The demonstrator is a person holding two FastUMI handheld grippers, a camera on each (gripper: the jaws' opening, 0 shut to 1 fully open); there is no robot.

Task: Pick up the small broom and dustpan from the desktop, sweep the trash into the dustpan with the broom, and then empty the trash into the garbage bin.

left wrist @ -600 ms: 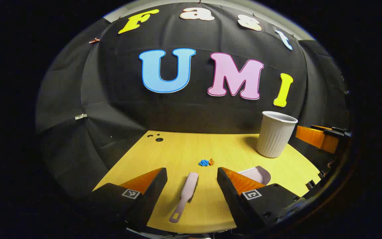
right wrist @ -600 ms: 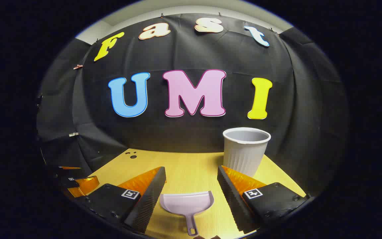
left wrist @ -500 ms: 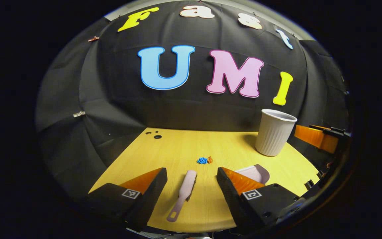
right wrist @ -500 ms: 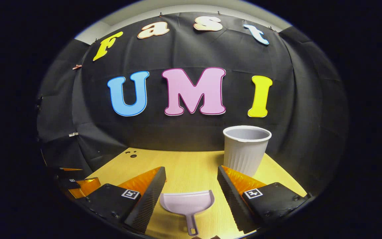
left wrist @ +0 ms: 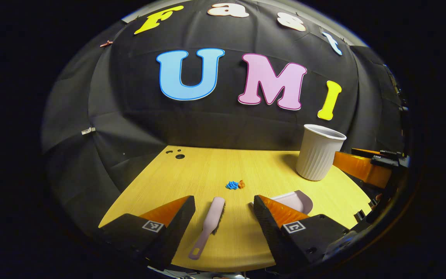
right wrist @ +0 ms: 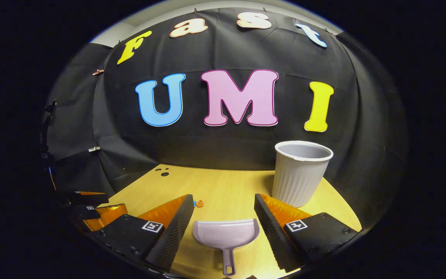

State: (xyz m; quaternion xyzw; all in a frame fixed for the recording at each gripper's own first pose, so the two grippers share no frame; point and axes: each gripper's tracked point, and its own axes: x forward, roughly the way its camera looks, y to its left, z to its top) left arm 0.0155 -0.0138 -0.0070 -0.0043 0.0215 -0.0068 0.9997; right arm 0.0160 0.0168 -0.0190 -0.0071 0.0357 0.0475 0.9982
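Two open grippers above the broom and dustpan

Largest is the yellow wood-grain desk (left wrist: 207,170), which runs back to the black cloth wall and has a few small dark holes (left wrist: 179,156) near its far left corner. A pale ribbed garbage bin (left wrist: 319,153) stands upright toward the far right of the desk, its mouth open upward; in the right gripper view the same bin (right wrist: 301,173) rises just beyond the right gripper's right finger.

The left gripper (left wrist: 223,205) has its jaws spread wide and holds nothing. Between its fingers in the picture, the small broom (left wrist: 208,224) lies flat on the desk, handle toward the camera and bristle end pointing away.

The right gripper (right wrist: 223,205) is likewise wide open and empty. The dustpan (right wrist: 226,235) lies on the desk between its fingers, apart from both, with the handle toward the camera and the scoop mouth facing away. In the left gripper view, part of the dustpan shows behind the right finger.

Smallest is the trash (left wrist: 234,185), a little blue and orange clump on the desk beyond the broom's tip, well apart from the bin.
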